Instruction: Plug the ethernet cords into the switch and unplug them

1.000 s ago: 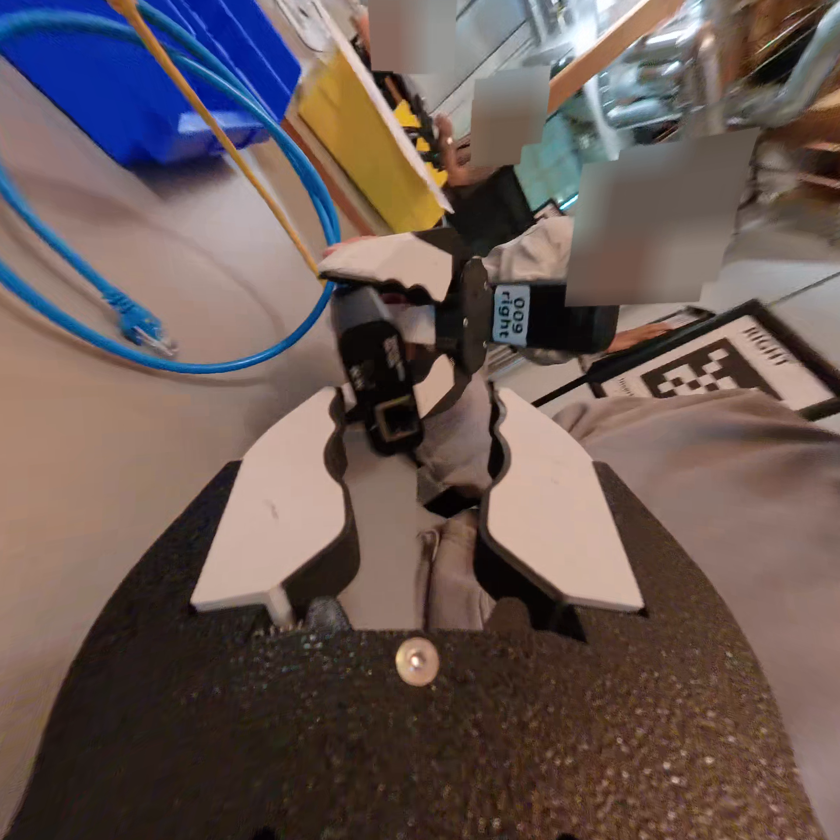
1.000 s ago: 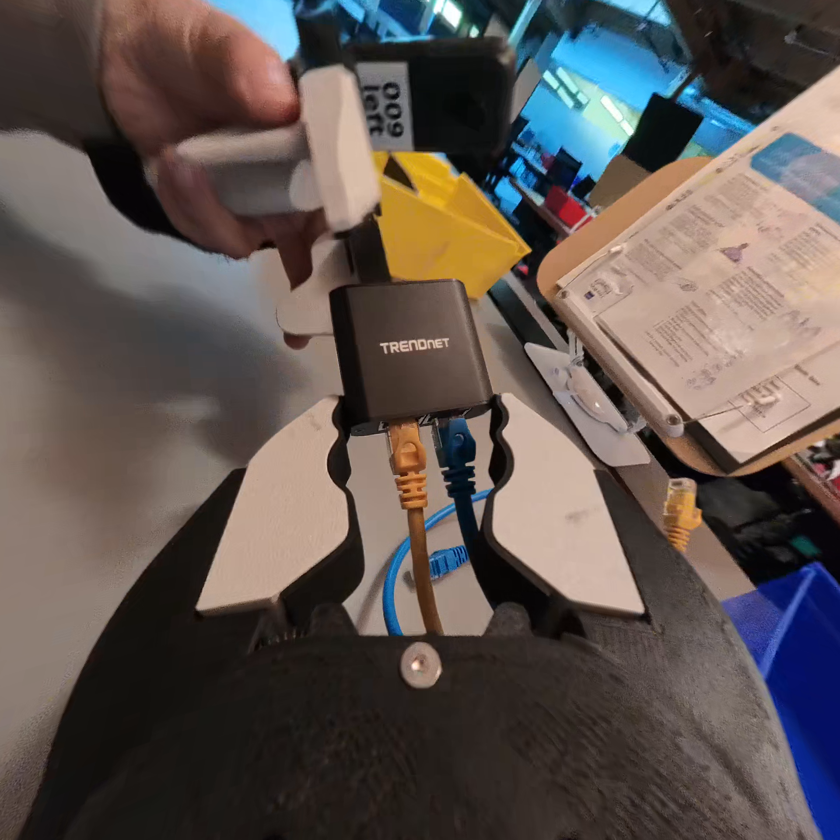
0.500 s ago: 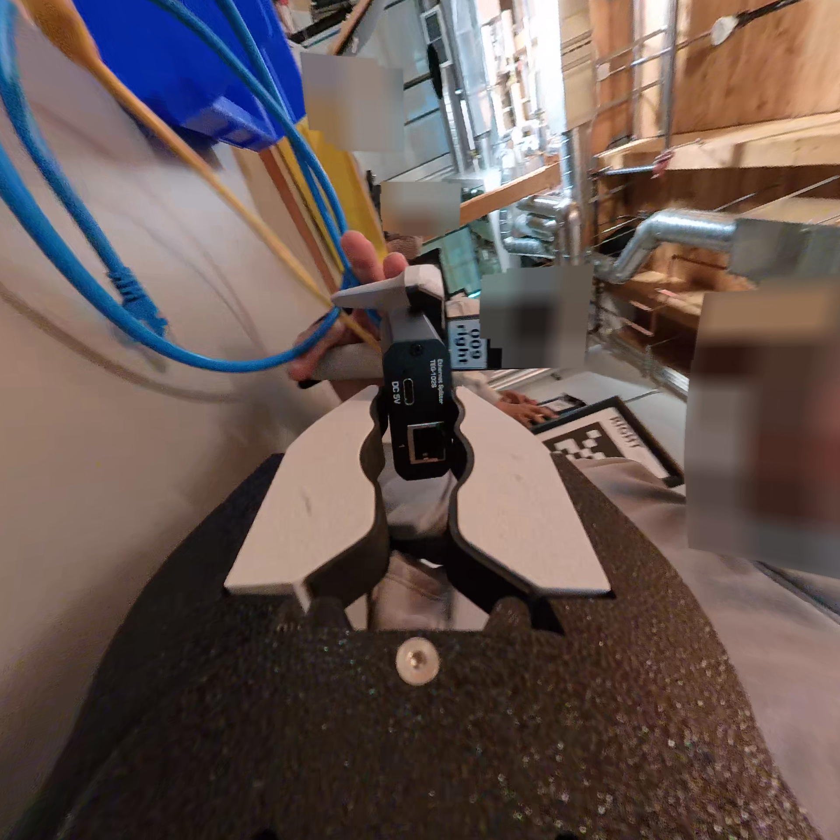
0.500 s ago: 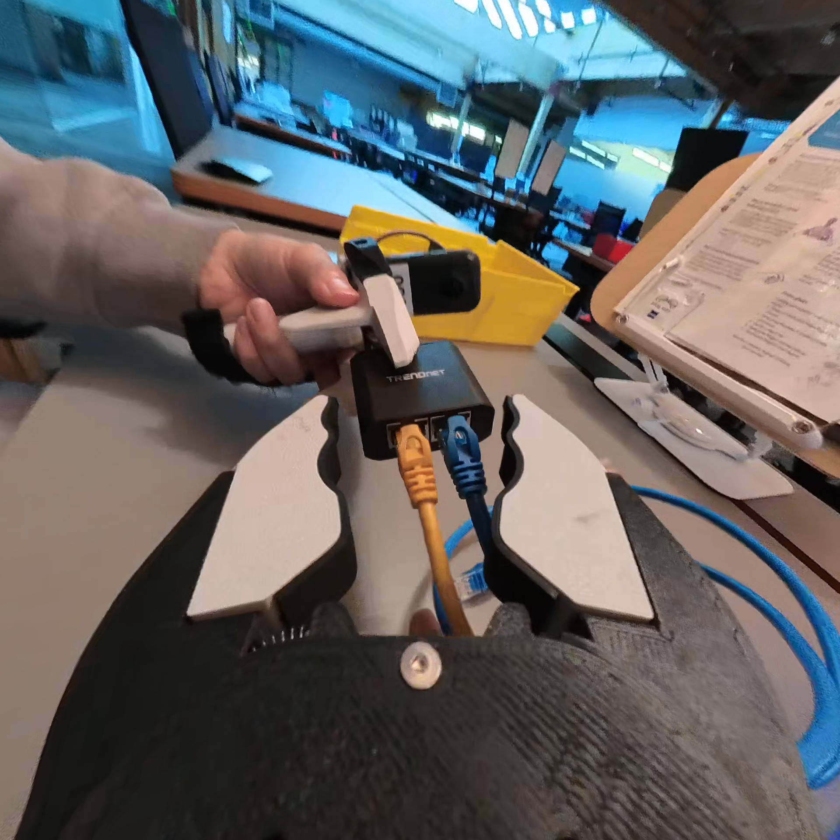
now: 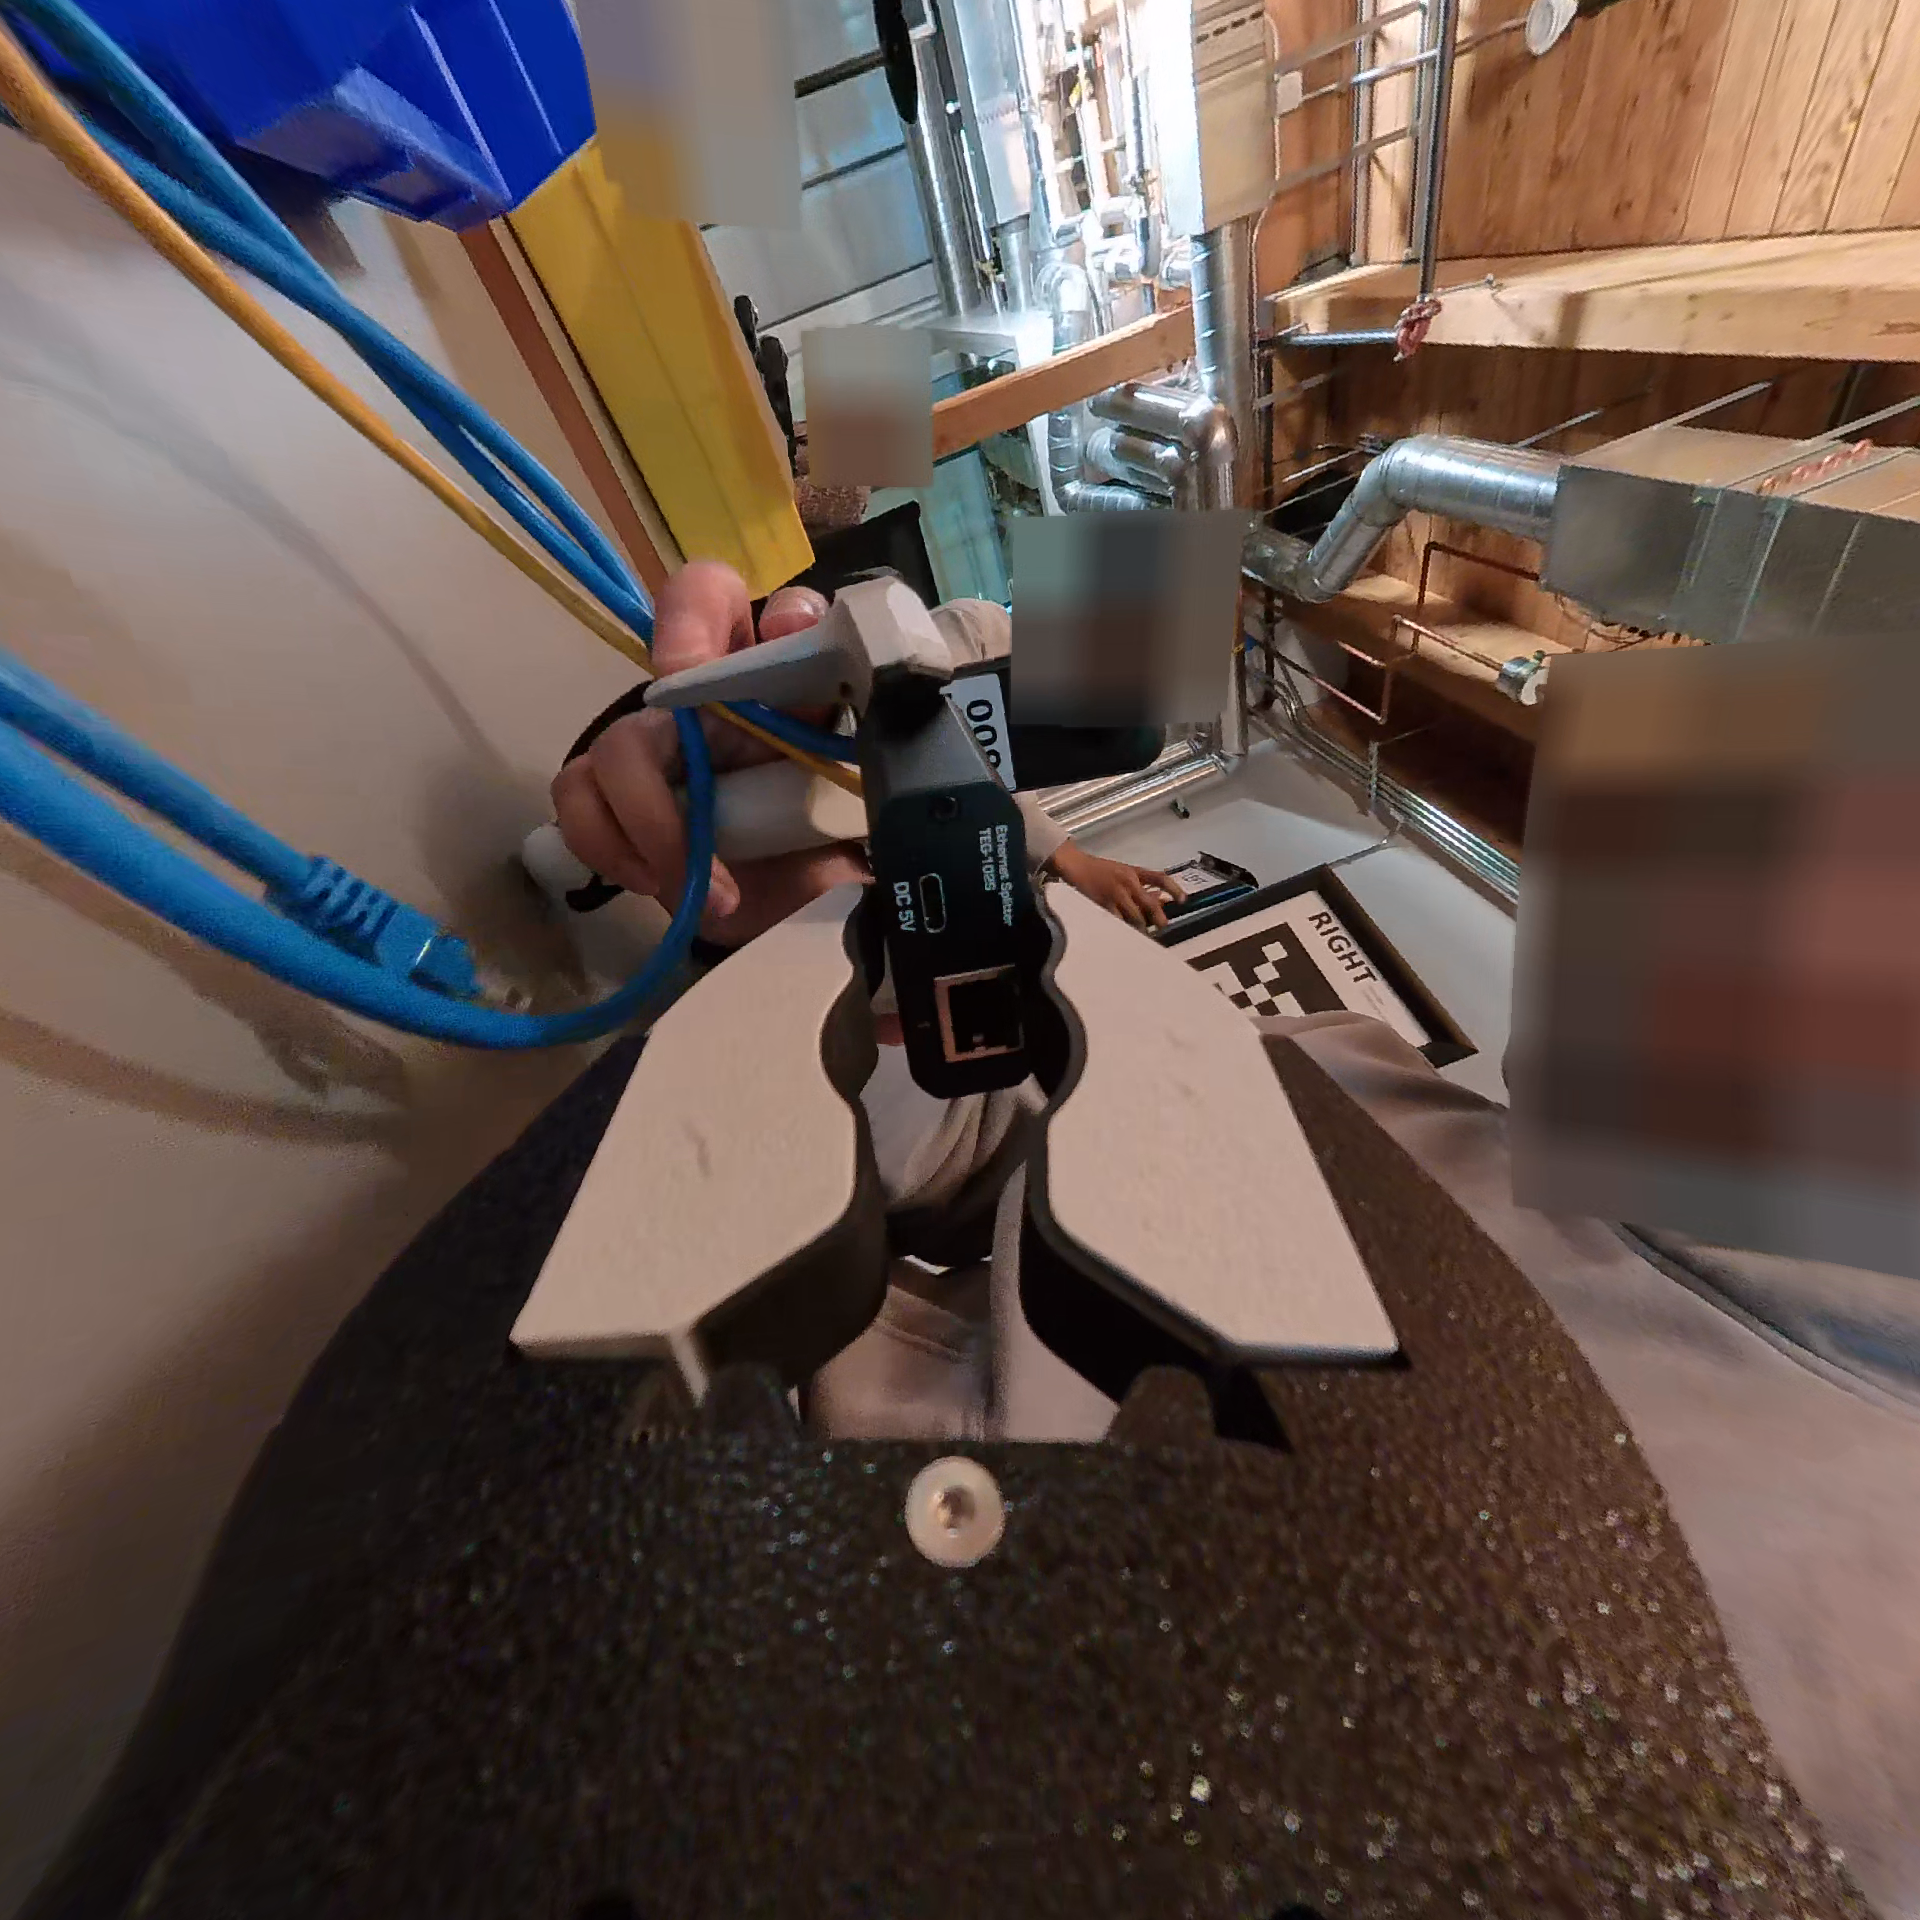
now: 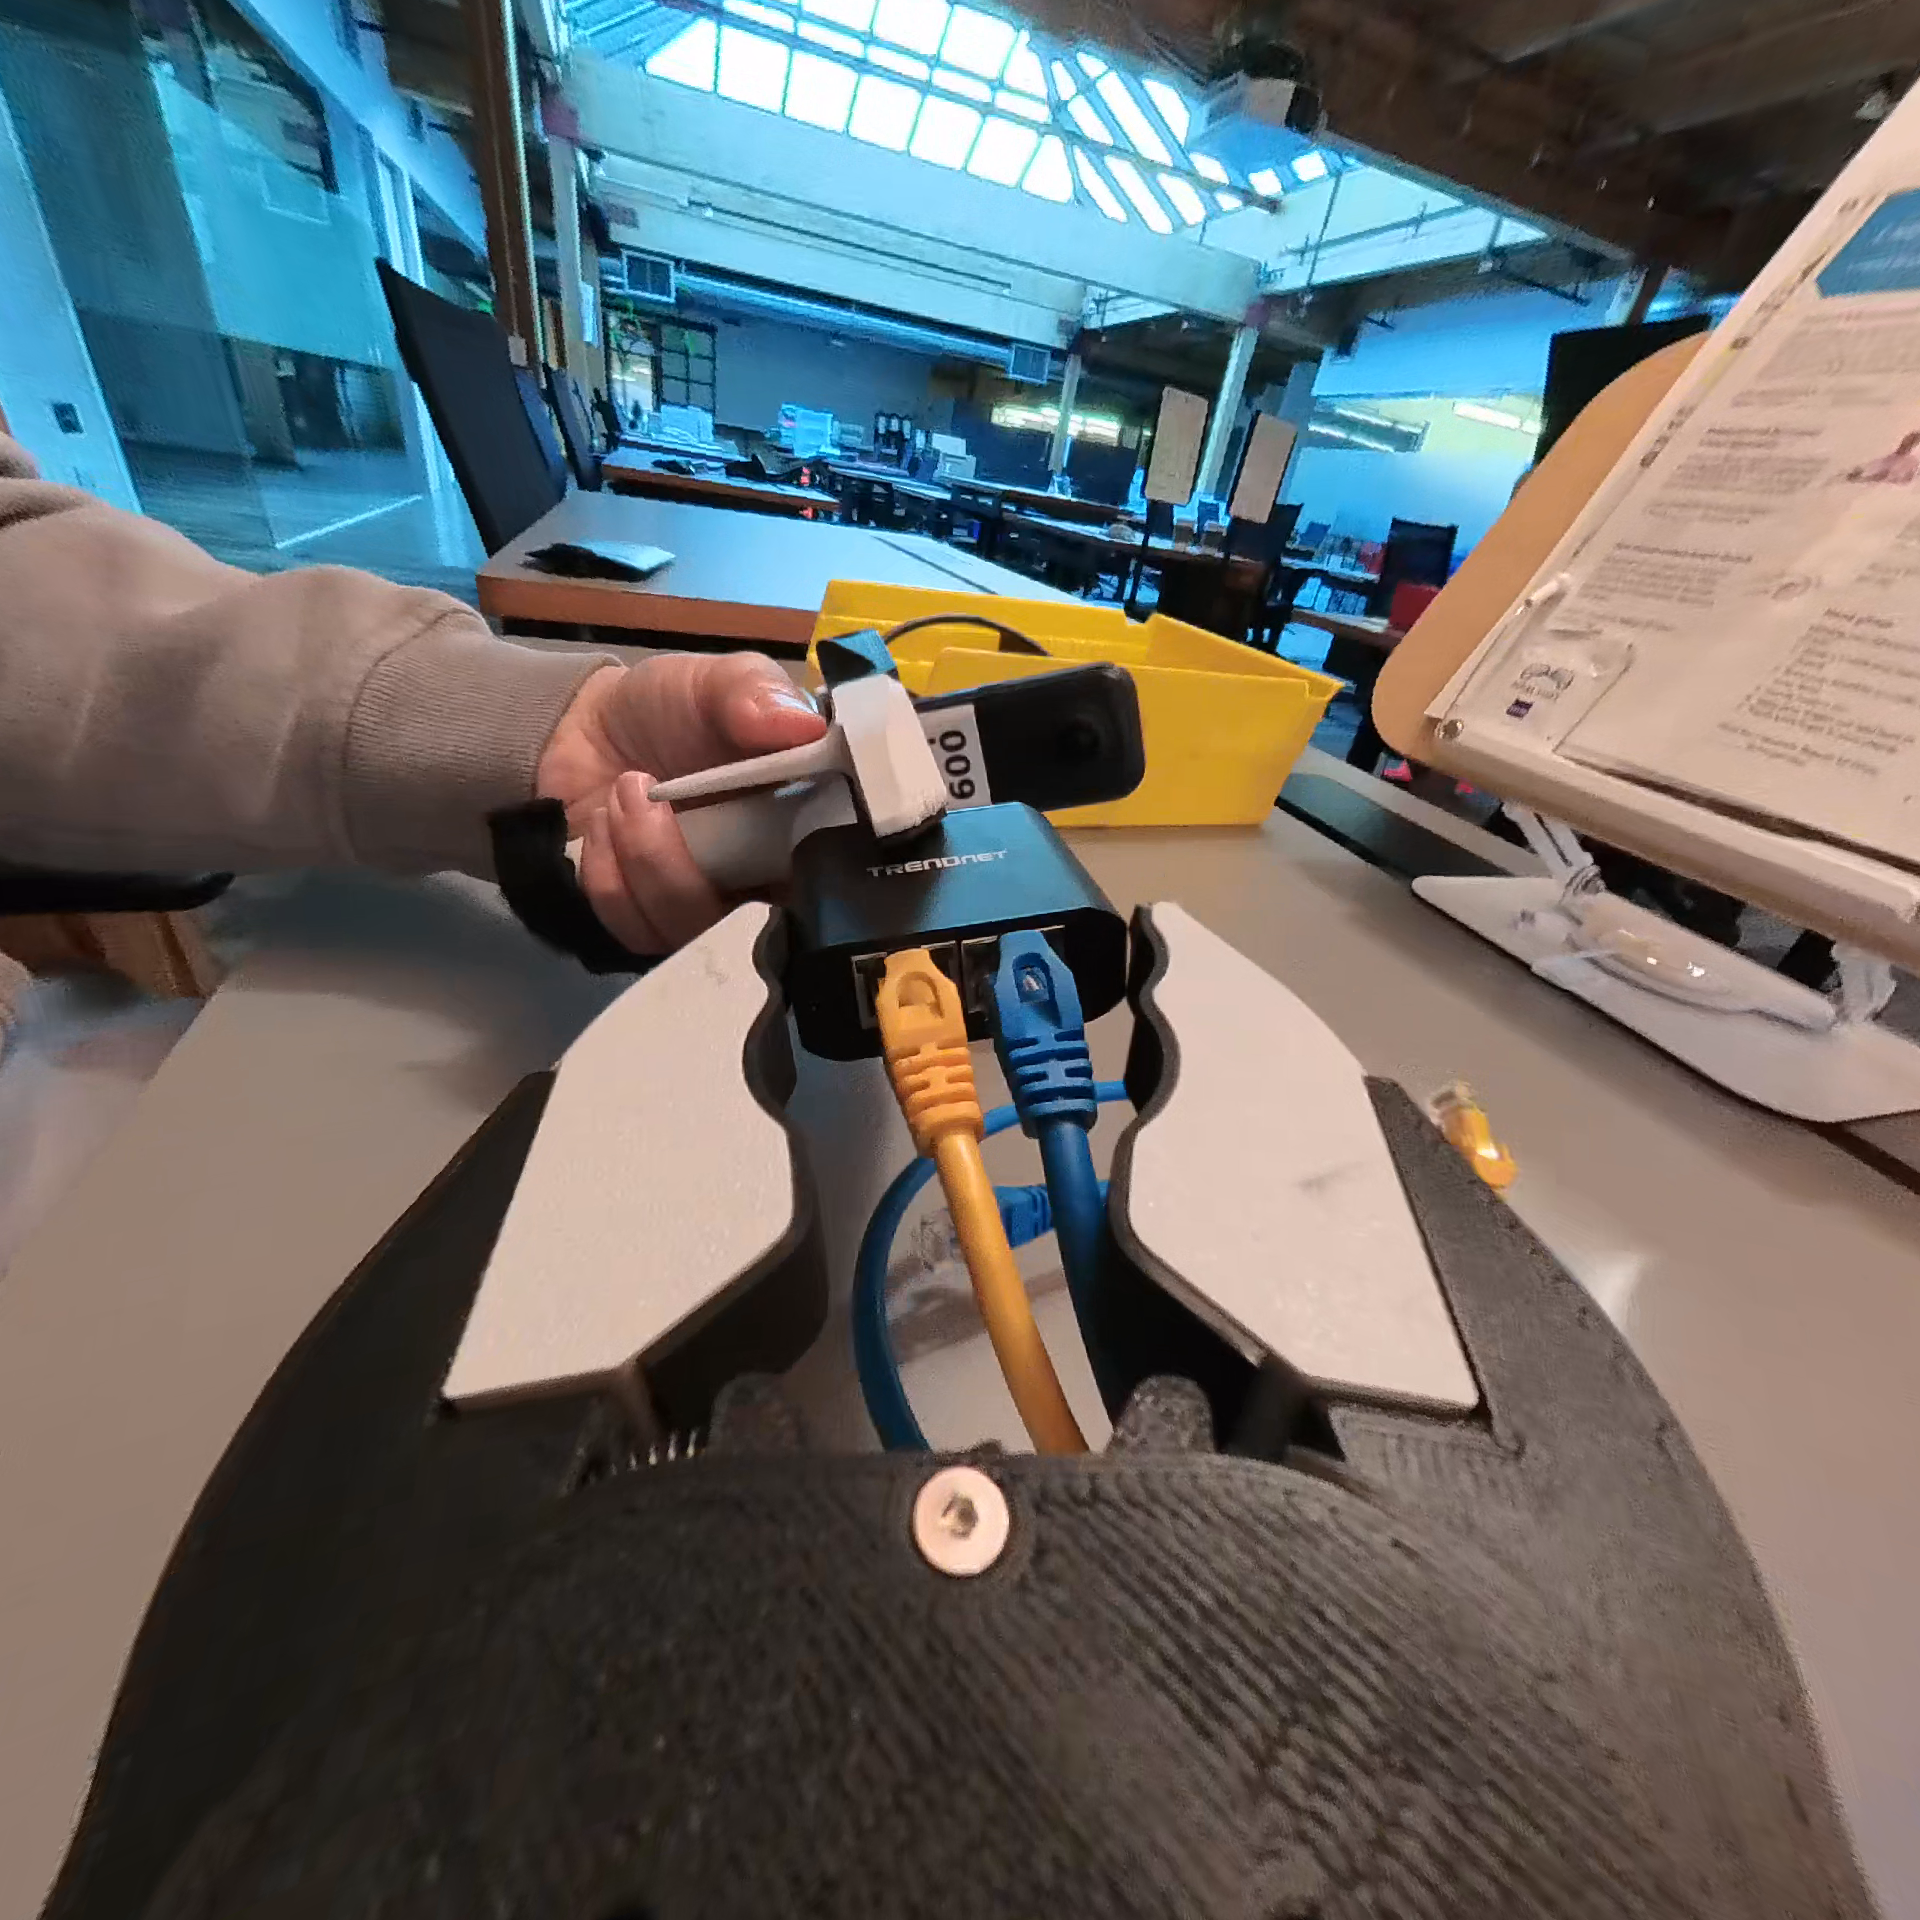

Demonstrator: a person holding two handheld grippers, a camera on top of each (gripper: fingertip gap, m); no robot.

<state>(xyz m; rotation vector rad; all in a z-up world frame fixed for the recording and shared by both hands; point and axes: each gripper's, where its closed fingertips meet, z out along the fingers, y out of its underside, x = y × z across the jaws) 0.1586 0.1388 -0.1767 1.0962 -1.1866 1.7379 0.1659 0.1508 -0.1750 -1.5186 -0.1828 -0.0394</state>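
Observation:
The black switch (image 6: 935,914) is held just above the table (image 6: 312,1091), level, ports toward my right wrist camera. An orange cord (image 6: 925,1039) and a blue cord (image 6: 1039,1029) are plugged into two ports side by side. My right gripper (image 6: 956,987) stands astride the port end, its pads against both sides of the switch. My left gripper (image 5: 951,966) is shut on the opposite end of the switch (image 5: 966,997), where one empty port faces it. The left gripper also shows in the right wrist view (image 6: 894,769). A loose blue plug (image 5: 436,956) lies on the table.
A yellow bin (image 6: 1195,727) stands behind the switch and a blue bin (image 5: 343,94) sits at the table edge. A document stand (image 6: 1662,623) on a white base (image 6: 1662,997) is at the right. A loose orange plug (image 6: 1470,1138) lies beside my right finger. A checkered marker board (image 5: 1320,987) lies nearby. Both grippers' tips are close together, under 4 cm apart.
My left gripper, open a second ago, has closed on the switch's far end. The switch has gone from upright to level. My right gripper eased back, then came up around the port end again.

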